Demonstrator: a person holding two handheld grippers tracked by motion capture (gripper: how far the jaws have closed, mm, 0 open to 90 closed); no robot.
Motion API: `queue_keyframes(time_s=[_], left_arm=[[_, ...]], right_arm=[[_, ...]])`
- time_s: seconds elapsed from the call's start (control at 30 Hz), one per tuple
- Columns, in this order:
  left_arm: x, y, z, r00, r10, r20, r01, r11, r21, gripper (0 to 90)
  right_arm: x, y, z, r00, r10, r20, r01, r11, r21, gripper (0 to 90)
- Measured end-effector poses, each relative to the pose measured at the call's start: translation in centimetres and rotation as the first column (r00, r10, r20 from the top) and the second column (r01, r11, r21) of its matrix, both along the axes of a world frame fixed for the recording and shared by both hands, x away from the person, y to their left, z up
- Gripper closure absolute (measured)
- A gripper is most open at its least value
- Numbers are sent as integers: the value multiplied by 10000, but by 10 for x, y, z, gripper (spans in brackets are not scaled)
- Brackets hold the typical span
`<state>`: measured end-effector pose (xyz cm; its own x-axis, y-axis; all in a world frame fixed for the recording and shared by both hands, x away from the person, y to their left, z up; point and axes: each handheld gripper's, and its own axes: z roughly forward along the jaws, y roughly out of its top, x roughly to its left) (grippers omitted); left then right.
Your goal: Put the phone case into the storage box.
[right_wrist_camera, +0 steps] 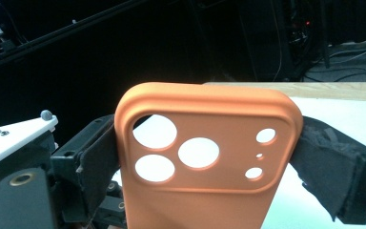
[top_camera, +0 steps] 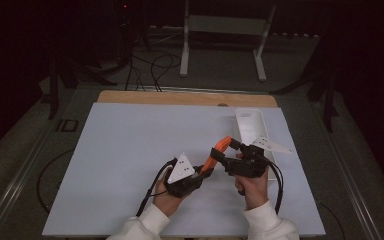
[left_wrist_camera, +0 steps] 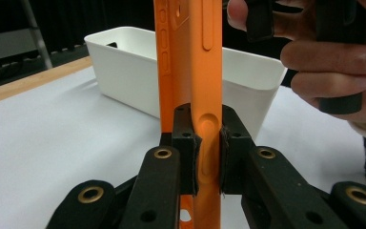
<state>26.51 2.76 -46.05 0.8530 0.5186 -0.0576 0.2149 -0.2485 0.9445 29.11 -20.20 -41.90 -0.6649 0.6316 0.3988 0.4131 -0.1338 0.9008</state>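
Above the counter, item: orange phone case point(top_camera: 216, 152), raised off the surface and spanning between the two grippers, near the front right of the white sheet.
Case detail: camera end point(right_wrist_camera: 202, 152) with three large round cut-outs and three small holes, seen in the right gripper view; side edge with button ridges point(left_wrist_camera: 205, 71) seen in the left gripper view.
Left gripper point(top_camera: 200, 173): fingers point(left_wrist_camera: 185, 143) pinching the case's lower side edge, pads pressed to both faces.
Right gripper point(top_camera: 221, 150): fingers point(right_wrist_camera: 97, 157) clamped on the two long edges of the case just below its camera end.
Counter point(top_camera: 130, 150): white sheet over a wooden top, wood strip showing along the far edge.
Bin: white rectangular bin point(top_camera: 250, 122), far right of the counter, just beyond the right gripper.
Hands: left hand point(top_camera: 166, 201) and right hand point(top_camera: 252, 187), white sleeves, entering from the near edge.
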Motion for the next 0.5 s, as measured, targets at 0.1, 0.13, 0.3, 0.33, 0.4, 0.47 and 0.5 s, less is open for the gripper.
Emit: queue_keyframes(time_s=[0.1,0.13,0.3,0.33,0.4,0.47,0.5], left_arm=[[0,-1,-1,10000,34,41,-35,9999,108,805],[0,-1,-1,10000,38,26,-39,9999,98,804],[-1,-3,-3,10000,81,30,-81,9994,327,802],[-1,-3,-3,10000,72,20,-72,9994,329,802],[-1,-3,-3,9999,95,35,-96,9993,369,800],[-1,-3,-3,10000,59,6,-59,9993,382,798],[-1,-3,-3,10000,57,-32,-55,9990,440,793]], right_arm=[[0,0,0,10000,-34,-13,34,10000,-44,129],[0,1,0,10000,-49,-35,49,10000,-75,137],[-2,3,1,9999,-104,13,104,9992,-388,156],[-2,3,1,9999,-104,13,104,9992,-388,156],[-3,4,2,9999,-153,7,154,9986,-507,159],[-3,5,3,9999,-160,-55,157,9985,-532,161],[-2,5,3,9998,-129,-141,121,9983,-575,163]])
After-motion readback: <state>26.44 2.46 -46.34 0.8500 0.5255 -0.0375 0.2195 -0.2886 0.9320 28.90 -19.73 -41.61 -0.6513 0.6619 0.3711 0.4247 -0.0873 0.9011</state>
